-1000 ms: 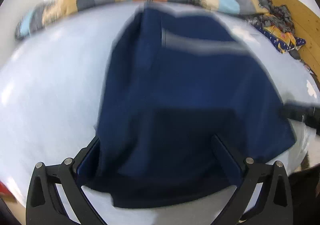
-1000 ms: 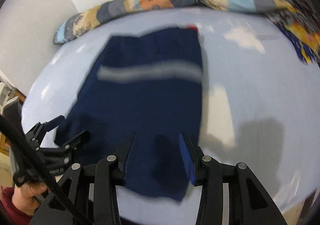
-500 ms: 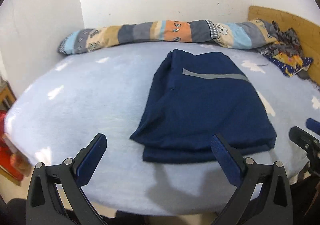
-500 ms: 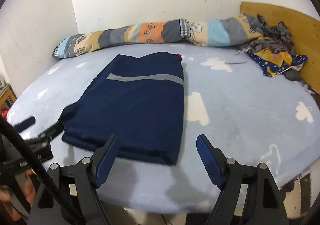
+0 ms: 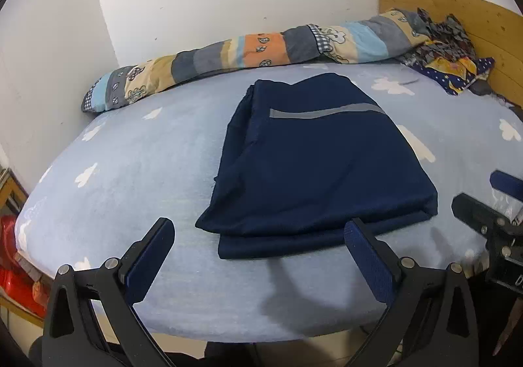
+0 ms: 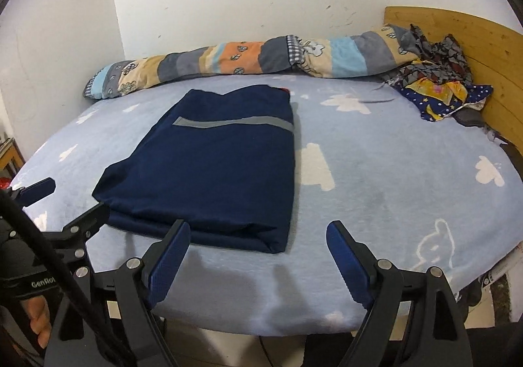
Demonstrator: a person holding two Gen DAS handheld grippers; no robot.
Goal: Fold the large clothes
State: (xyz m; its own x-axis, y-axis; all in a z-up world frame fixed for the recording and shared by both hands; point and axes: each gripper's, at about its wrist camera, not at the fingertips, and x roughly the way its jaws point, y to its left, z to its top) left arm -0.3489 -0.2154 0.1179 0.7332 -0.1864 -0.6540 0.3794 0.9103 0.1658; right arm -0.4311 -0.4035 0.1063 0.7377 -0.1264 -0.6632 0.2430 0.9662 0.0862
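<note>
Behind the folded garment (image 6: 212,167) lie a quilt (image 6: 248,59) and crumpled clothes (image 6: 438,86).

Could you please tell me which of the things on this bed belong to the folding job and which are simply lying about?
Part of the job:
- navy garment, lying folded on the bed
- left gripper, jaws open, empty
- right gripper, jaws just opened, empty

Lying about:
- patchwork quilt roll along the wall
- crumpled patterned cloth by the wooden headboard
</note>
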